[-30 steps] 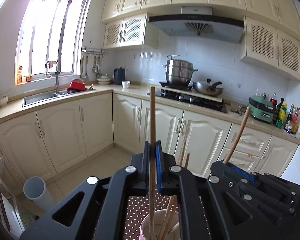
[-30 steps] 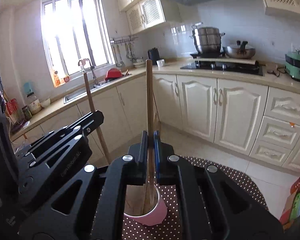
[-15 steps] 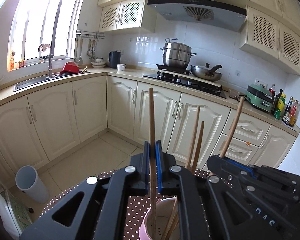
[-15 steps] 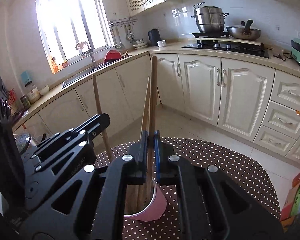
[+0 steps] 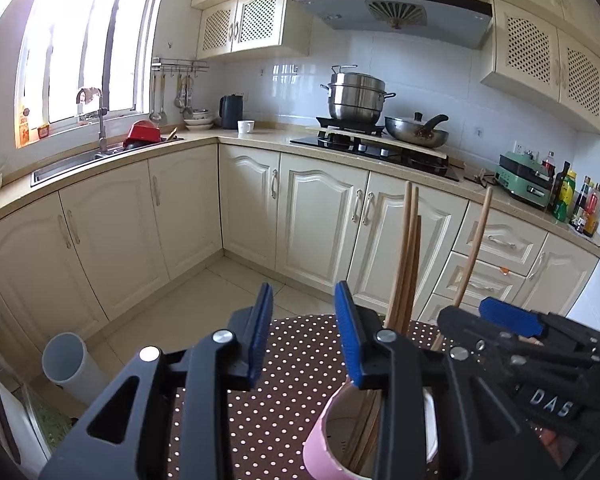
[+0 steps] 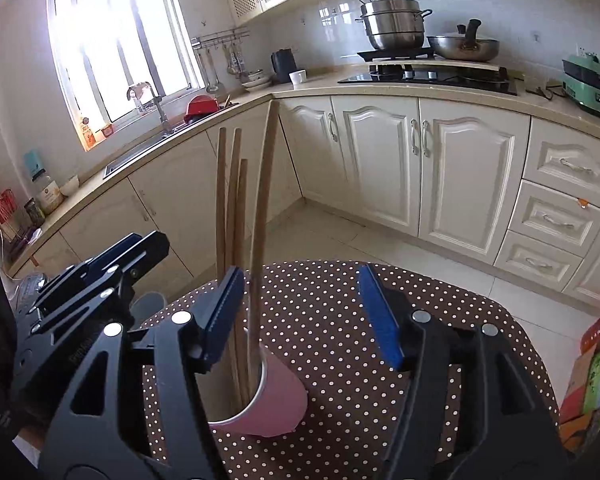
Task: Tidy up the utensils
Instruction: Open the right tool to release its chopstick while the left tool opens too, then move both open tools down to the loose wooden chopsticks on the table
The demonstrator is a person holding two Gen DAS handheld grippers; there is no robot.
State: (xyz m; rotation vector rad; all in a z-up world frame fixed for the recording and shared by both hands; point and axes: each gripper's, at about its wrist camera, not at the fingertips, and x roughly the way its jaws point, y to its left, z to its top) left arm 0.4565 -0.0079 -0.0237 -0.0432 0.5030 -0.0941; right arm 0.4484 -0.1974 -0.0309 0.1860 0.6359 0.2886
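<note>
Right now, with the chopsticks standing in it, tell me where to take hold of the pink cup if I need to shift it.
Grip the pink cylindrical cup low on its bare outer wall, coming in level from the side away from the leaning wooden chopsticks. They stick up well above the rim, so a grasp from above would likely knock them. The round wall should fit between flat pads. The right tool stands open, nearest it.

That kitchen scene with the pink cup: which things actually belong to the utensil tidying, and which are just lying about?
Part of the job:
- pink cup
- wooden chopsticks standing in it
- left gripper, fingers apart
- right gripper, fingers apart

Just lying about:
- steamer pot
- wok
- kettle
- white mug
- sauce bottles
- dotted tablecloth
</note>
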